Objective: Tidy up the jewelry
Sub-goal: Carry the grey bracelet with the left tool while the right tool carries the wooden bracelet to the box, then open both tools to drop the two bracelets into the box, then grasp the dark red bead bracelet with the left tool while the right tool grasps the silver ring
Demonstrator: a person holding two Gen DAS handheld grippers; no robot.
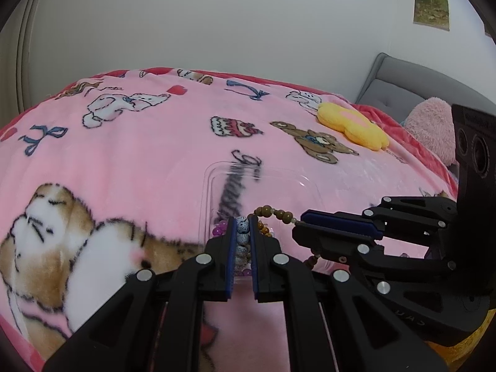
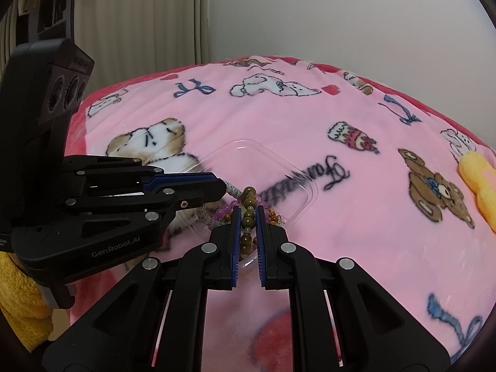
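Note:
A clear plastic tray (image 1: 310,186) (image 2: 248,142) lies on the pink blanket. My left gripper (image 1: 241,218) is shut on a grey speckled bead bracelet (image 1: 242,232) at the tray's near edge. In the right wrist view it (image 2: 223,187) comes in from the left with the grey beads (image 2: 232,189) at its tip. My right gripper (image 2: 248,209) is shut on a brown bead bracelet (image 2: 249,221), and in the left wrist view it (image 1: 296,224) sits close on the right with the brown beads (image 1: 280,214) arching from it. Purple beads (image 2: 228,209) and amber beads (image 2: 272,217) lie in the tray under both tips.
The pink cartoon-print blanket (image 1: 139,155) covers the bed. A yellow flower cushion (image 1: 353,124) and a pink plush (image 1: 431,127) lie at the far right by a grey headboard (image 1: 403,83). A beige curtain (image 2: 139,15) hangs behind.

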